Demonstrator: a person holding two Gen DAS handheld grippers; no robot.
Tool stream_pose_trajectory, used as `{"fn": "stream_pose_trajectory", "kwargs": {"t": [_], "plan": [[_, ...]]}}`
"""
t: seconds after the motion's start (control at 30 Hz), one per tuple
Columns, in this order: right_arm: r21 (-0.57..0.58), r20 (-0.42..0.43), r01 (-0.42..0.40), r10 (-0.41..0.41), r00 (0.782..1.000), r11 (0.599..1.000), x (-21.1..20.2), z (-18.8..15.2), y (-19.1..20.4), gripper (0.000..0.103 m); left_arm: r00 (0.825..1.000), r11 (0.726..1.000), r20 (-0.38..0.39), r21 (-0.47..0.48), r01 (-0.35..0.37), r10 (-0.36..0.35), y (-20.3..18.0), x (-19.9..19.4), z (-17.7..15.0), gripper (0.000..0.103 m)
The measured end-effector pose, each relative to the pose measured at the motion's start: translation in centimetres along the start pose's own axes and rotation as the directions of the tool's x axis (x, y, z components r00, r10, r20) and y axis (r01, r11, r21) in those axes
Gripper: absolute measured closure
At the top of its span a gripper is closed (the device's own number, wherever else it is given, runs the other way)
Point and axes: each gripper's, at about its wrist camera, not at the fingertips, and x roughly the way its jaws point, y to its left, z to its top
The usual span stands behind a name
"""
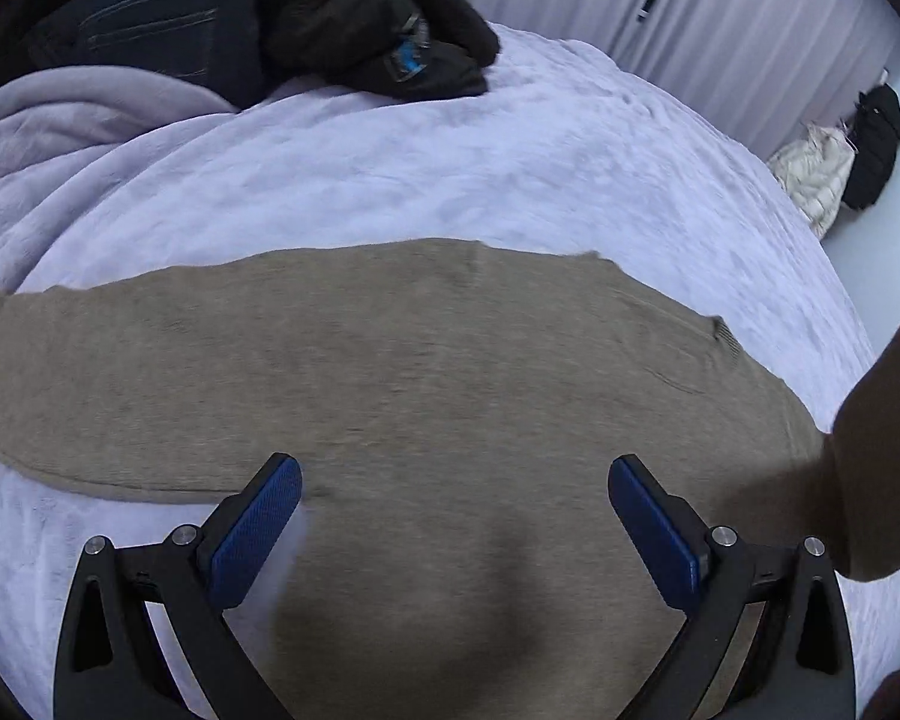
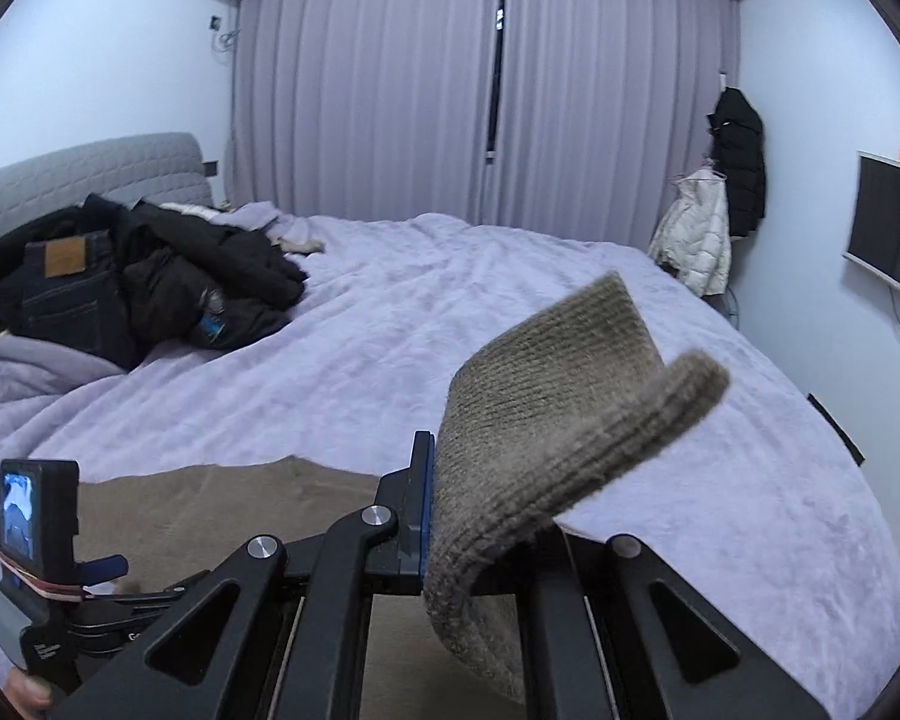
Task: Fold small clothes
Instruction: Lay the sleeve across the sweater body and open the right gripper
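Observation:
A taupe knit sweater (image 1: 390, 360) lies spread flat across the lilac bed cover (image 1: 390, 180). My left gripper (image 1: 455, 480) hovers just above the sweater's near part, wide open and empty, blue pads (image 1: 258, 534) showing. My right gripper (image 2: 480, 480) is shut on a ribbed edge of the sweater (image 2: 558, 396) and holds it lifted off the bed; the knit curls over and hides the right finger. The lifted part shows at the right edge of the left wrist view (image 1: 882, 450). The left gripper's body (image 2: 42, 540) shows at the lower left of the right wrist view.
A pile of dark jeans and black clothes (image 2: 138, 282) lies at the head of the bed near the grey headboard (image 2: 90, 174). Jackets (image 2: 714, 210) hang by the curtain. A wall screen (image 2: 888, 240) is at the right.

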Motion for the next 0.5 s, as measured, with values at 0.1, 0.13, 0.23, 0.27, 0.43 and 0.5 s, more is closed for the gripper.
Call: {"fn": "stream_pose_trajectory", "kwargs": {"t": [0.1, 0.13, 0.23, 0.27, 0.43, 0.5], "plan": [[-0.057, -0.079, -0.029, 0.024, 0.997, 0.998, 3.6, -2.0, 5.6, 0.097, 1.0, 0.996, 0.001, -0.084, 0.004, -0.004, 4.2, -0.2, 0.0, 0.0], [-0.074, -0.109, -0.039, 0.03, 0.994, 0.997, 4.6, -2.9, 7.4, 0.097, 1.0, 0.995, -0.003, -0.103, 0.007, -0.007, 5.3, -0.1, 0.0, 0.0], [-0.115, -0.202, -0.068, 0.044, 0.978, 0.991, 7.8, -5.6, 12.2, 0.097, 1.0, 0.99, -0.026, -0.138, 0.011, -0.015, 7.5, 0.3, -0.6, 0.0], [-0.125, -0.23, -0.087, 0.057, 0.971, 0.988, 8.5, -6.4, 12.9, 0.097, 0.999, 0.989, -0.032, -0.144, 0.015, -0.02, 8.0, 0.4, -0.9, 0.0], [-0.135, -0.365, -0.257, 0.193, 0.911, 0.957, 9.5, -7.5, 15.6, 0.062, 0.999, 0.979, -0.004, -0.199, 0.05, -0.052, 10.0, -0.8, -1.5, 0.0], [-0.121, -0.302, -0.292, 0.245, 0.921, 0.949, 7.4, -6.5, 14.7, 0.022, 0.997, 0.968, 0.03, -0.239, 0.077, -0.072, 10.7, -1.8, -1.6, 0.0]]}}
